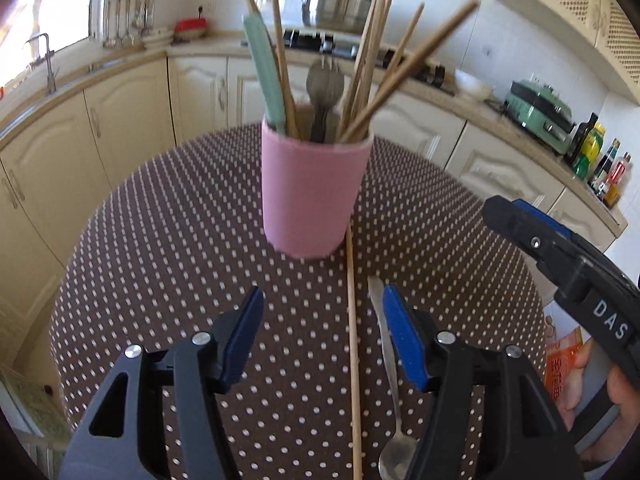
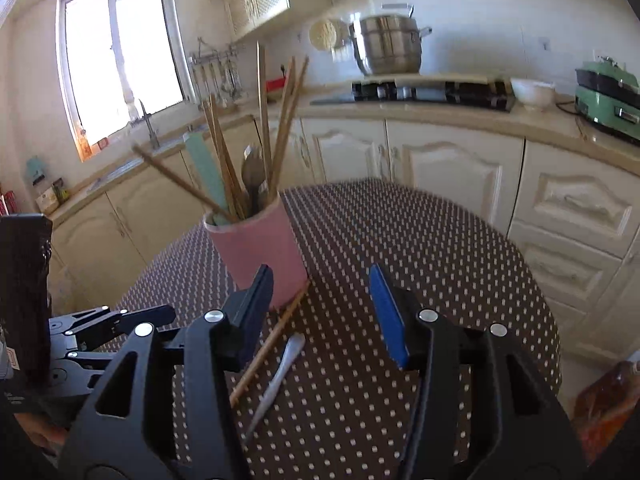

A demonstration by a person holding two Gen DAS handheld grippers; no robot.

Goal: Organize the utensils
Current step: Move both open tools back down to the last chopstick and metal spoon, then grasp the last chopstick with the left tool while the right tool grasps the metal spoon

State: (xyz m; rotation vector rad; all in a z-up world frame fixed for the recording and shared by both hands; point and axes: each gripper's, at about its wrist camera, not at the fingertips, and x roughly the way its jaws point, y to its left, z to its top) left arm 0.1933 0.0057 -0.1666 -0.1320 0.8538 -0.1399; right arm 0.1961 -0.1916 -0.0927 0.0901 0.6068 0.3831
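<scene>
**Kitchen table: two utensils left to put away**

Dotted tablecloth (image 1: 160, 240) fills both views. Left gripper (image 1: 322, 336) and right gripper (image 2: 320, 312) hang open and empty over a loose chopstick (image 1: 352, 340) and spoon (image 1: 390, 380), lower centre. Pink holder (image 1: 312, 196), mid-frame, already carries the rest.

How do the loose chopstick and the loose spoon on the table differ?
The chopstick is a straight, tan wooden stick; the spoon is shiny metal with a bowl at the near end. The chopstick's far end reaches the pink cup; the spoon stops short. Both lie flat, side by side on the dotted tablecloth.
</scene>
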